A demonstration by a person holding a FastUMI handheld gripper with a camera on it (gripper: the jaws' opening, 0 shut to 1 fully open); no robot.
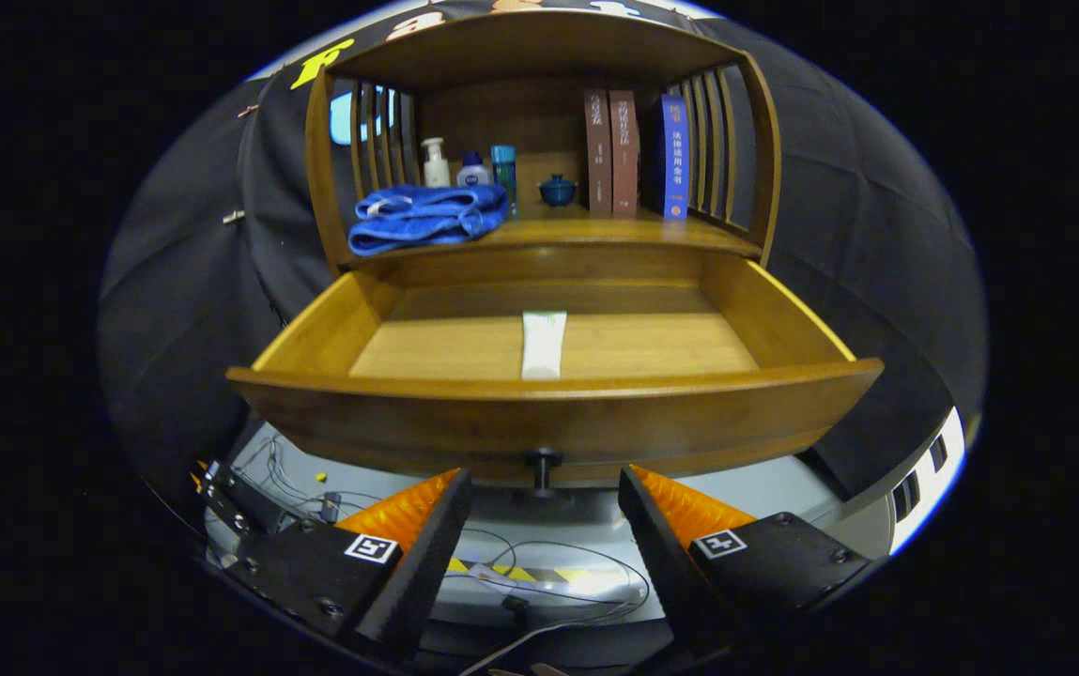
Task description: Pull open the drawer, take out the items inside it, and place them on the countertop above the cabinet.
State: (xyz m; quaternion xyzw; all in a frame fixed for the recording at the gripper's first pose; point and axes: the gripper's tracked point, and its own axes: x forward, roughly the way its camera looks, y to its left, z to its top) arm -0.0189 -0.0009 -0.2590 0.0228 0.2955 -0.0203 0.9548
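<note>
The camera rides on the gripper [544,488] and looks forward along its spread, empty fingers [426,526], close to the knob [542,462] of the pulled-out drawer [553,413]. It sits slightly above the drawer front, facing level into the wooden cabinet [539,235].

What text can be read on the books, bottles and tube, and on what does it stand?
Blue book: white spine characters, too small to read surely.
Brown books: spine print blurred.
Bottles, tube: no legible print.
Gripper, open with the knob between its fingers: coded squares, no words.
</note>
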